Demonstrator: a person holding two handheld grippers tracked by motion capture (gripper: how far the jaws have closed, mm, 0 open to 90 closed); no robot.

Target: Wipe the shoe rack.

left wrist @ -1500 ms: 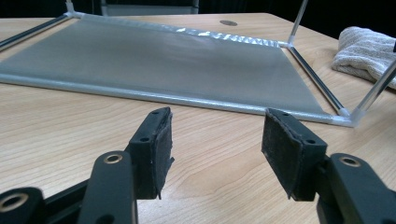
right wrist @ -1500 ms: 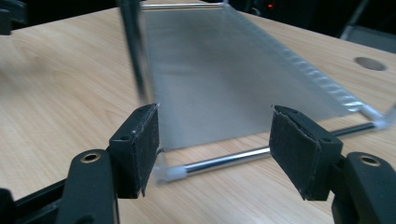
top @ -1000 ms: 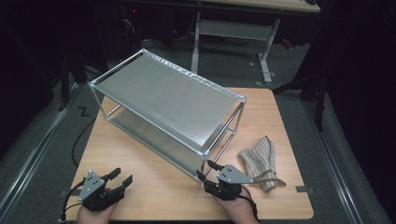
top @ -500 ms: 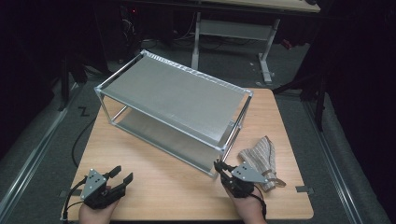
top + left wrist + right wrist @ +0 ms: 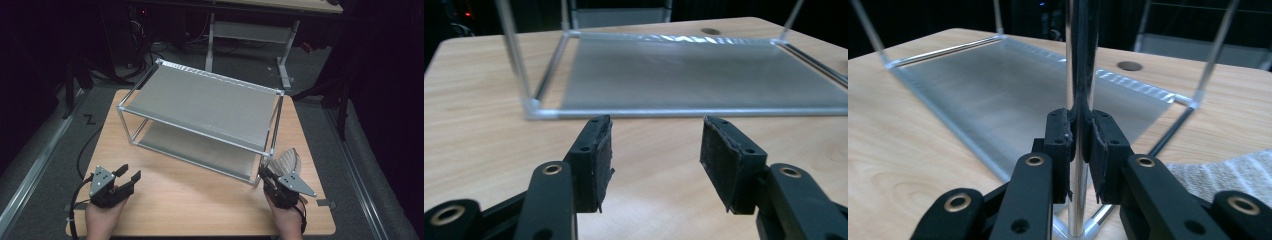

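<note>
No readable text, no labels, no brand marks, no numbers, no signs on anything in view

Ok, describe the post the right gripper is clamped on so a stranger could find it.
Start at the metal two-shelf rack on the wooden table. Go to its near right corner, beside the striped cloth. The thin upright post there is the one pinched in the right gripper; the other three posts stand free.

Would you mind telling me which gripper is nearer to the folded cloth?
Right. The right gripper sits just beside the striped cloth, clamped on the metal shelf rack's corner post. The left gripper is across the table, fingers apart.
</note>
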